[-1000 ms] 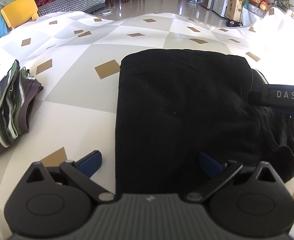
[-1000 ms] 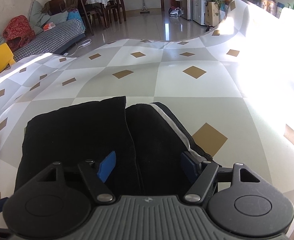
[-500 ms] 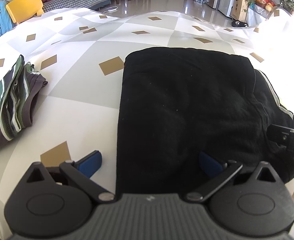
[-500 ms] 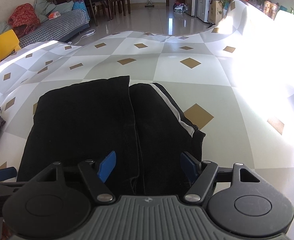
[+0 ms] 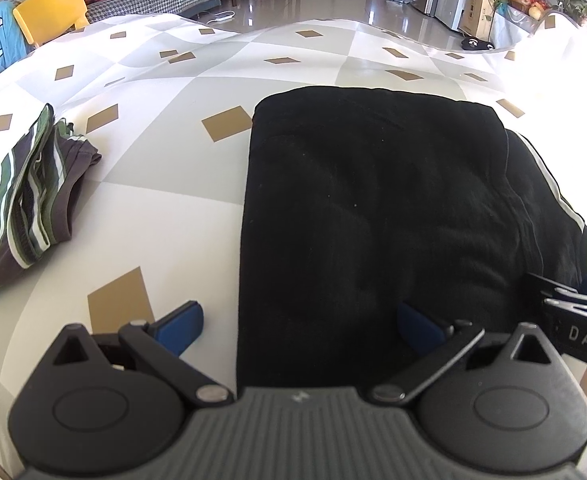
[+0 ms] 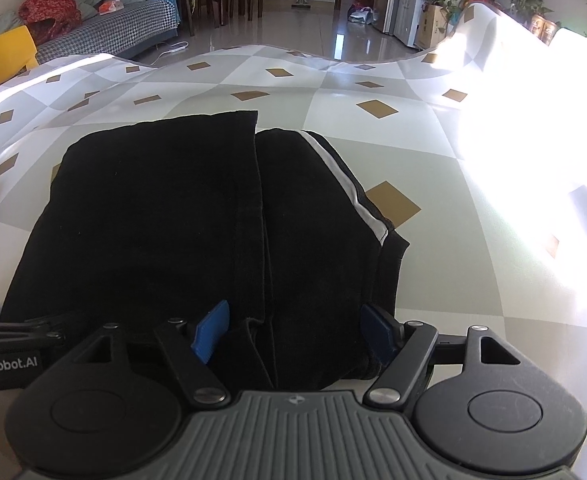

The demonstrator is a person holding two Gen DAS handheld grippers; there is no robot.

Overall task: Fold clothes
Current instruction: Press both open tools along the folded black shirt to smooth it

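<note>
Black trousers (image 5: 373,208) with a white side stripe (image 6: 353,192) lie folded on the checked tablecloth (image 5: 165,160). My left gripper (image 5: 299,326) stands open at their near left edge, with one blue pad (image 5: 179,326) over the cloth and the other over the black fabric. My right gripper (image 6: 293,332) is open too, straddling the near right corner of the trousers (image 6: 153,220), with fabric lying between its fingers. In the left wrist view the right gripper's black linkage (image 5: 573,312) shows at the right edge, low by the trousers' corner.
A folded green, white and grey striped garment (image 5: 21,200) lies at the left of the table. Strong sunlight washes out the tablecloth on the right (image 6: 513,140). Beyond the far edge stand a yellow chair (image 5: 49,8) and a sofa (image 6: 113,36).
The right gripper has moved down and nearer along the trousers' right side to their near corner. The left gripper has stayed where it was, and both remain open.
</note>
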